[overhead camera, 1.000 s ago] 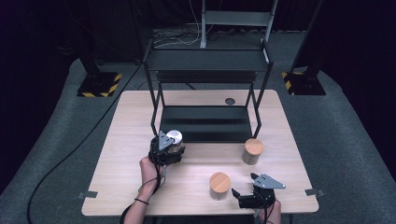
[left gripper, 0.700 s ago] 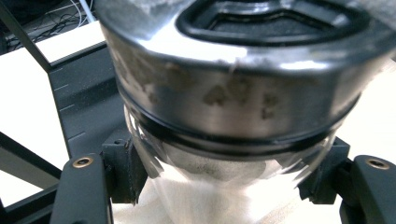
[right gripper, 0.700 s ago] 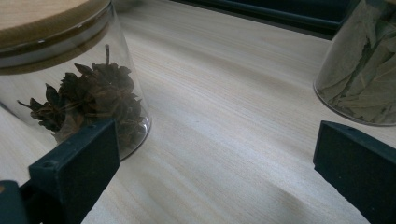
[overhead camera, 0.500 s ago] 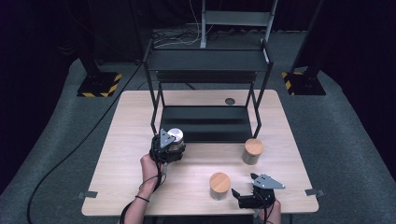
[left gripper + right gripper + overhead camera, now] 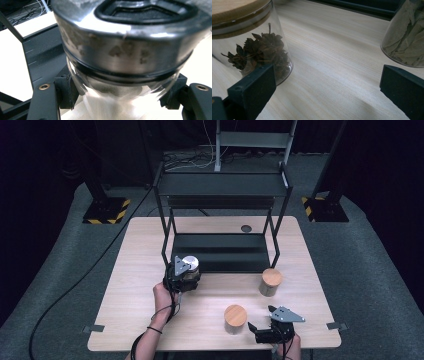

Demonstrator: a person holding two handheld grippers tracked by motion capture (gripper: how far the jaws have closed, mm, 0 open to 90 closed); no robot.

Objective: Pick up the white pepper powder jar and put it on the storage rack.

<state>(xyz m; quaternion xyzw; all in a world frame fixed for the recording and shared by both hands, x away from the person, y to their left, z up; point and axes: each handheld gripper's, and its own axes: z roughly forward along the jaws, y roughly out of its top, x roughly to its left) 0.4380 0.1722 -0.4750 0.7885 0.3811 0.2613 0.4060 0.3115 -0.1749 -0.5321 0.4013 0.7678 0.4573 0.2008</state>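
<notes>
The left claw (image 5: 184,272) is pinching the metal-lidded glass jar (image 5: 125,47) beside the black rack's lower shelf (image 5: 220,251), seemingly for shelving, while the right claw (image 5: 260,329), spread, is waiting by the star-anise jar (image 5: 249,42) on the counter (image 5: 130,285).

No text, label, brand or number can be read anywhere. The only sign is the yellow-and-black hazard striping on the two stand feet on the floor, one (image 5: 106,212) to the left of the counter and one (image 5: 320,205) to the right.
</notes>
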